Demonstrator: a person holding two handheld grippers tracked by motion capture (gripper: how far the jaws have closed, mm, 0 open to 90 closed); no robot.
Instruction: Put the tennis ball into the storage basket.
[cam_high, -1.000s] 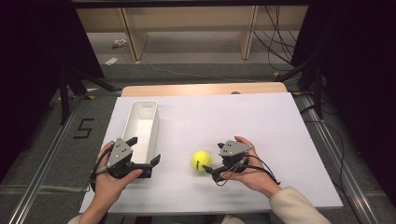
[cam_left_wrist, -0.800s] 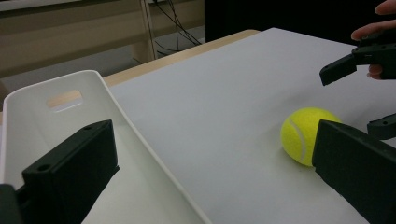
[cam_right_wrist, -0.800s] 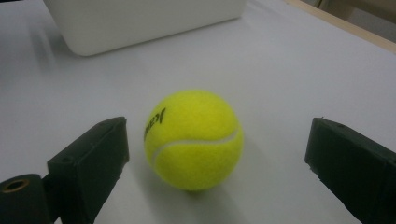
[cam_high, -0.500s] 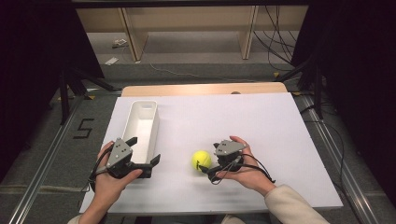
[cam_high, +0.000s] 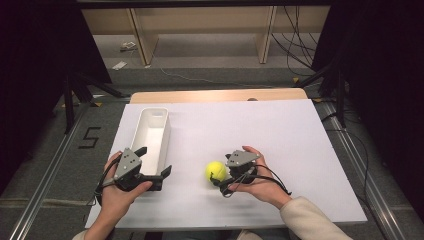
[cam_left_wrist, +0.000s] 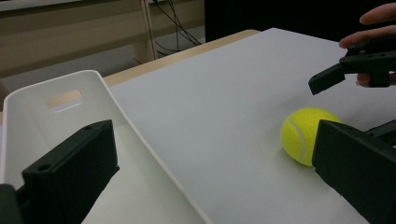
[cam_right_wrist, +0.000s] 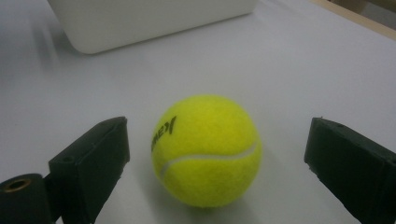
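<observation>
Yellow tennis ball (cam_right_wrist: 206, 150) rests on the white table (cam_high: 280, 130), between the open jaws of the right gripper (cam_right_wrist: 215, 163), untouched. White bin (cam_high: 151, 135) stands nearby, unobstructed; left gripper (cam_high: 154, 165) open beside it.

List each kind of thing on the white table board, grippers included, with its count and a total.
Tennis ball, yellow: 1
Bin, white: 1
Grippers, black-jawed, left gripper and right gripper: 2
Total: 4
</observation>
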